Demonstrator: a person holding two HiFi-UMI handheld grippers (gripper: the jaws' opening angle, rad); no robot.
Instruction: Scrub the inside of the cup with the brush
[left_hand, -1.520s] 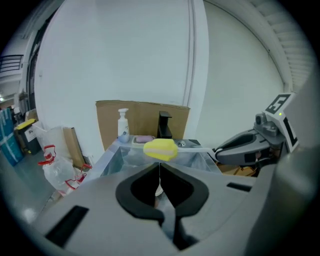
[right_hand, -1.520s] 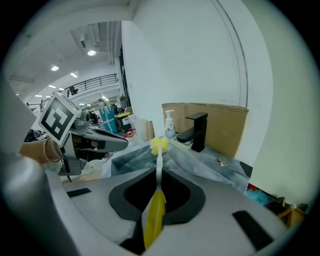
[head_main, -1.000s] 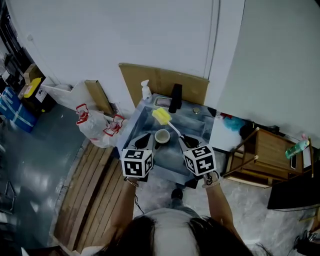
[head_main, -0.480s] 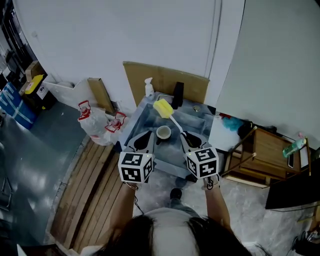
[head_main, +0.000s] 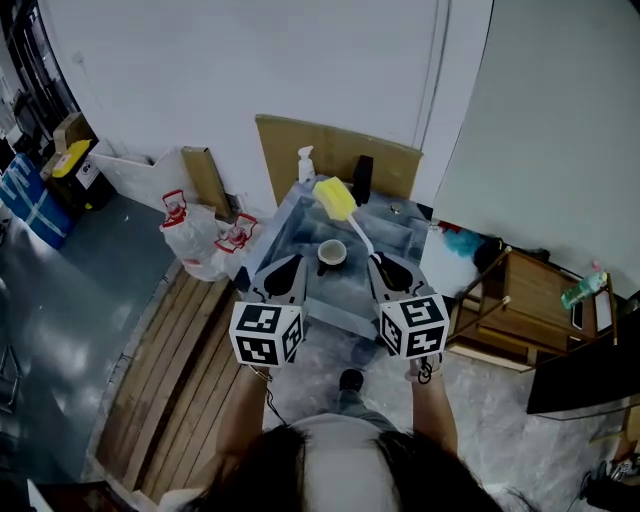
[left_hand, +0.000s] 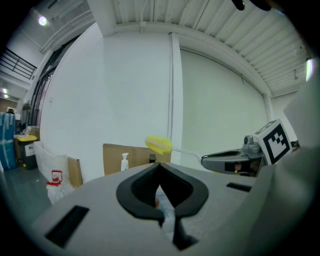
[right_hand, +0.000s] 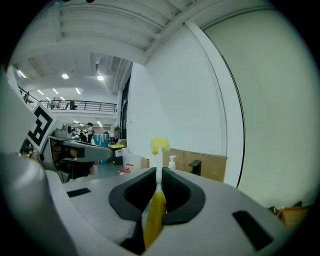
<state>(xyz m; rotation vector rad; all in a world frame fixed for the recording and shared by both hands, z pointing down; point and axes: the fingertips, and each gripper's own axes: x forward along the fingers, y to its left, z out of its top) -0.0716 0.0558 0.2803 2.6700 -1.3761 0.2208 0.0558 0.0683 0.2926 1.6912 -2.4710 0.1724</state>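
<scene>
My left gripper (head_main: 292, 268) is shut tight, and I see nothing in it. My right gripper (head_main: 380, 266) is clamped on the thin stick of the brush (head_main: 335, 198). The yellow head of the brush points up and away from me, over the far side of the sink (head_main: 385, 235). The cup (head_main: 332, 253) sits down in the sink, open side up, between the tips of my two grippers. It is closer to the left one. The brush is above the cup, not in it.
</scene>
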